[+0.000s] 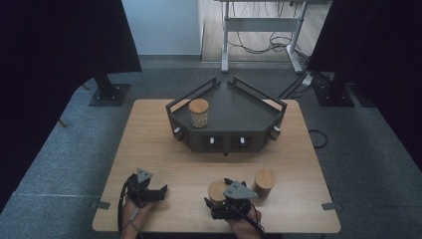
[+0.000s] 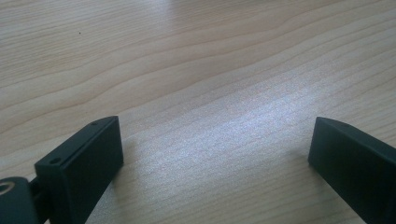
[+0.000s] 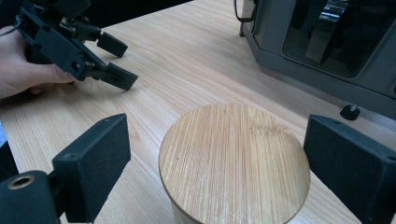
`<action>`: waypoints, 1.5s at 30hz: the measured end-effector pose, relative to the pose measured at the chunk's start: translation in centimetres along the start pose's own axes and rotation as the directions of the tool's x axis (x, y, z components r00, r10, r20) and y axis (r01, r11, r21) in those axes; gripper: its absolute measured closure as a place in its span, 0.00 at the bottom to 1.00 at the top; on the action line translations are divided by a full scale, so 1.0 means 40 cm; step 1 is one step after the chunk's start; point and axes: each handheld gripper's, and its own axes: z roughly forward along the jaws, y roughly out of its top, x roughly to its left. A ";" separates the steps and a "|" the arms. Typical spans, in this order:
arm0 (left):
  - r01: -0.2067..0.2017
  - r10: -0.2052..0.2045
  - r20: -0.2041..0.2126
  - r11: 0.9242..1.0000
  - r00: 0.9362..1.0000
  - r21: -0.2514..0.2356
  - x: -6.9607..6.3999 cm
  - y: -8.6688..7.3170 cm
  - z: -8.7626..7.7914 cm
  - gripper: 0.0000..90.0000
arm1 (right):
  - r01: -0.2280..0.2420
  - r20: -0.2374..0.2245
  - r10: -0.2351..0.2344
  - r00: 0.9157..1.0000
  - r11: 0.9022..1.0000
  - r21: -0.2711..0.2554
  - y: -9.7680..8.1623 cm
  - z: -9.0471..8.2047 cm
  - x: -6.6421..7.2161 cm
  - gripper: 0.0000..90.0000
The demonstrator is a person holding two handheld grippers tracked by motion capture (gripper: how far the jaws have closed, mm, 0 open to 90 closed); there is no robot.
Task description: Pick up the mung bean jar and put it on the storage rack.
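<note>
A jar with a round bamboo lid [image 3: 233, 168] stands on the wooden table between the jaws of my right gripper [image 3: 219, 156]. The jaws flank it, open, with a gap on each side. From above, that jar [image 1: 215, 188] sits near the front edge, with the right gripper [image 1: 217, 194] around it. A second bamboo-lidded jar [image 1: 264, 181] stands just to its right. A third jar [image 1: 199, 113] stands on the dark tray [image 1: 224, 142]. My left gripper [image 1: 160, 192] rests low at the front left, open over bare wood [image 2: 215, 149].
The dark angular tray [image 3: 299, 51] with railings fills the table's middle back; small knobs line its front face. The left gripper [image 3: 122, 63], held by a hand [image 3: 23, 74], lies beyond the jar. Black stands and a desk frame stand past the table.
</note>
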 end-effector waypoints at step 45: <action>-0.003 0.003 0.000 1.000 1.000 0.002 0.000 0.000 0.000 0.03 | -0.010 0.052 0.007 0.999 0.998 0.067 -0.022 0.009 -0.001 0.27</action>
